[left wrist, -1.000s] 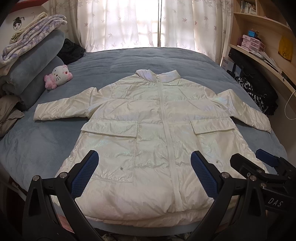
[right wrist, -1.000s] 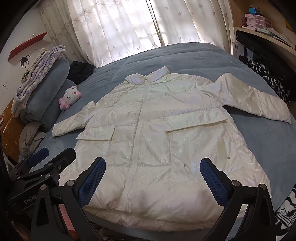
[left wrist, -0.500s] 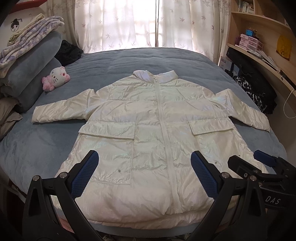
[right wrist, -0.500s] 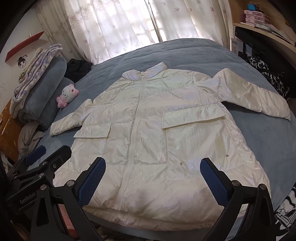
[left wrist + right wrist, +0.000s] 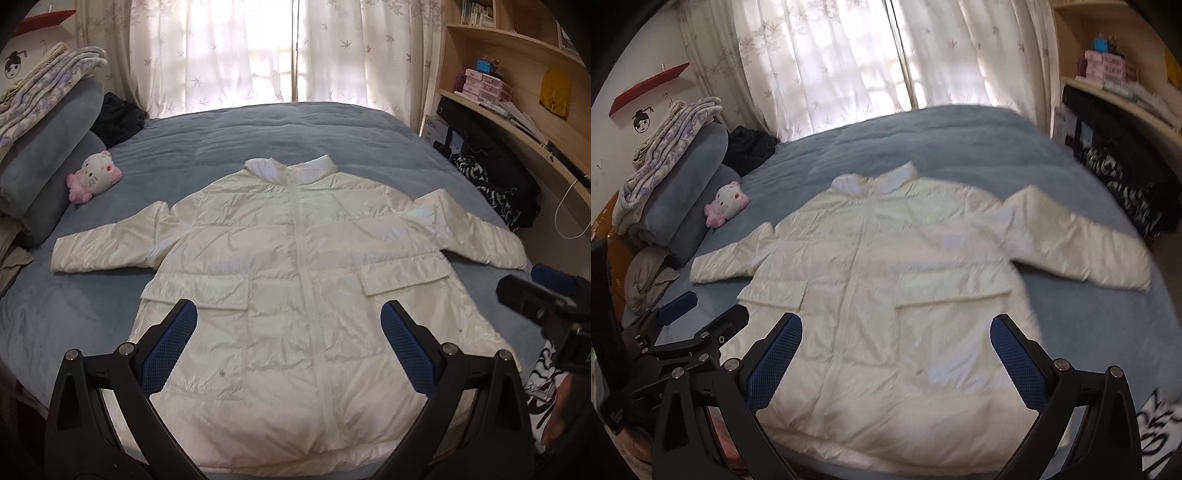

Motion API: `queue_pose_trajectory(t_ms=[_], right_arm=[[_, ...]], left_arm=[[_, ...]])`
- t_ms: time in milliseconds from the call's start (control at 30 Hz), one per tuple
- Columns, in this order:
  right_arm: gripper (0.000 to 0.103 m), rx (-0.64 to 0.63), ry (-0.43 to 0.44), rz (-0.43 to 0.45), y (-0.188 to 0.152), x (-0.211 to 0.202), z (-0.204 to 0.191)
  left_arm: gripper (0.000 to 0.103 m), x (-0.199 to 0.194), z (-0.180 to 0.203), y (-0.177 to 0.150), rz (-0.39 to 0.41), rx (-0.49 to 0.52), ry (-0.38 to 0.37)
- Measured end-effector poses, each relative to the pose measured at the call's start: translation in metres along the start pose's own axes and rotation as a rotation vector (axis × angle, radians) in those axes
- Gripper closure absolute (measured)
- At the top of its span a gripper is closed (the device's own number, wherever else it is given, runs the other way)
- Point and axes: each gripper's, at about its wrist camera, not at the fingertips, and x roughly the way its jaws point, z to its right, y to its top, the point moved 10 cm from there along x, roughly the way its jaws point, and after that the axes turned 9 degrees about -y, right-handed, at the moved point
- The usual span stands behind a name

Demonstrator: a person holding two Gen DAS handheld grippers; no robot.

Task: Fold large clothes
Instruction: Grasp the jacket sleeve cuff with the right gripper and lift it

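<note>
In the left wrist view, the white padded coat [image 5: 295, 288] is lying spread flat on the bed [image 5: 258, 133], and the left hand-held gripper [image 5: 288, 347] is being held wide open, empty, above its hem. In the right wrist view, the right hand-held gripper [image 5: 895, 363] is likewise being held wide open and empty; the coat is judged light, puffy and slippery, best pinched at a sleeve cuff [image 5: 1123, 273].

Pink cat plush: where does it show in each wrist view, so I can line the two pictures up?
Left wrist: pink cat plush at far left, against the grey pillows.
Right wrist: plush left of centre, beside the same pillows.
Shared landmark: the white jacket collar.
</note>
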Motion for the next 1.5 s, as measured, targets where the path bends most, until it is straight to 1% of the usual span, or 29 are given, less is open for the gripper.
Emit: queue_pose_trajectory(t_ms=[133,200,267,300,367,433,533,567,667,733,800,833,900,967,1000,1033,1067,1100,1133,1167,1200,1233,1300,1367,1433,1500], right_arm=[[0.000,0.012,-0.039,0.089,0.050,-0.018,0.032],[0.000,0.020,-0.048,0.143,0.074,-0.025,0.050],[0.000,0.023,-0.065,0.177,0.092,-0.031,0.066],[0.000,0.022,-0.073,0.184,0.101,-0.031,0.075],[0.000,0.016,-0.067,0.174,0.116,-0.029,0.093],[0.000,-0.002,-0.058,0.160,0.127,-0.024,0.110],[0.000,-0.020,-0.133,0.180,0.139,-0.014,0.142],[0.000,-0.022,-0.154,0.186,0.138,-0.012,0.151],[0.000,0.002,-0.247,0.190,0.143,0.015,0.194],[0.000,0.035,-0.237,0.152,0.137,0.039,0.215],[0.000,0.121,-0.208,0.082,0.130,0.072,0.249],[0.000,0.168,-0.210,0.047,0.125,0.086,0.266],[0.000,0.257,-0.222,-0.029,0.105,0.114,0.298],[0.001,0.328,-0.228,-0.098,0.081,0.148,0.327],[0.006,0.362,-0.260,-0.126,0.072,0.166,0.349],[0.013,0.381,-0.282,-0.151,0.054,0.175,0.359],[0.016,0.415,-0.288,-0.180,0.043,0.190,0.373],[0.022,0.467,-0.271,-0.204,0.031,0.205,0.390],[0.022,0.500,-0.275,-0.223,0.017,0.215,0.397],[0.022,0.558,-0.275,-0.245,0.005,0.227,0.412],[0.022,0.599,-0.266,-0.256,-0.006,0.236,0.420],[0.022,0.644,-0.261,-0.265,-0.016,0.244,0.429],[0.022,0.733,-0.256,-0.270,-0.033,0.259,0.446],[0.022,0.816,-0.234,-0.272,-0.046,0.270,0.457],[0.022,0.888,-0.192,-0.258,-0.052,0.282,0.466],[0.022,0.916,-0.176,-0.244,-0.052,0.291,0.473]], left_arm=[[0.004,0.004,0.019,0.037,0.035,0.009,-0.045],[0.004,0.007,0.029,0.055,0.053,0.024,-0.046],[0.004,0.012,0.041,0.075,0.071,0.054,-0.038],[0.004,0.016,0.047,0.086,0.082,0.071,-0.032],[0.004,0.025,0.061,0.106,0.102,0.100,-0.020],[0.004,0.037,0.072,0.122,0.106,0.107,-0.018],[0.004,0.069,0.091,0.142,0.082,0.096,-0.035],[0.004,0.081,0.099,0.148,0.076,0.089,-0.059],[0.004,0.125,0.115,0.151,0.034,0.058,-0.099],[0.004,0.156,0.123,0.145,0.002,0.034,-0.112],[0.004,0.192,0.130,0.137,-0.048,0.016,-0.110],[0.004,0.208,0.132,0.128,-0.074,0.009,-0.103],[0.004,0.240,0.136,0.116,-0.107,-0.001,-0.083],[0.004,0.269,0.142,0.104,-0.120,-0.009,-0.078],[0.004,0.282,0.145,0.097,-0.128,-0.014,-0.080],[0.004,0.295,0.148,0.091,-0.134,-0.021,-0.077],[0.004,0.306,0.149,0.085,-0.142,-0.027,-0.075],[0.004,0.316,0.151,0.079,-0.151,-0.035,-0.075],[0.004,0.328,0.154,0.072,-0.160,-0.040,-0.073],[0.004,0.337,0.155,0.067,-0.169,-0.045,-0.072],[0.008,0.343,0.155,0.064,-0.173,-0.050,-0.076],[0.015,0.350,0.156,0.060,-0.182,-0.052,-0.077],[0.021,0.365,0.160,0.051,-0.212,-0.041,-0.081],[0.022,0.377,0.163,0.044,-0.237,-0.032,-0.073],[0.022,0.385,0.164,0.039,-0.236,-0.035,-0.049],[0.023,0.391,0.170,0.036,-0.248,-0.031,-0.067]])
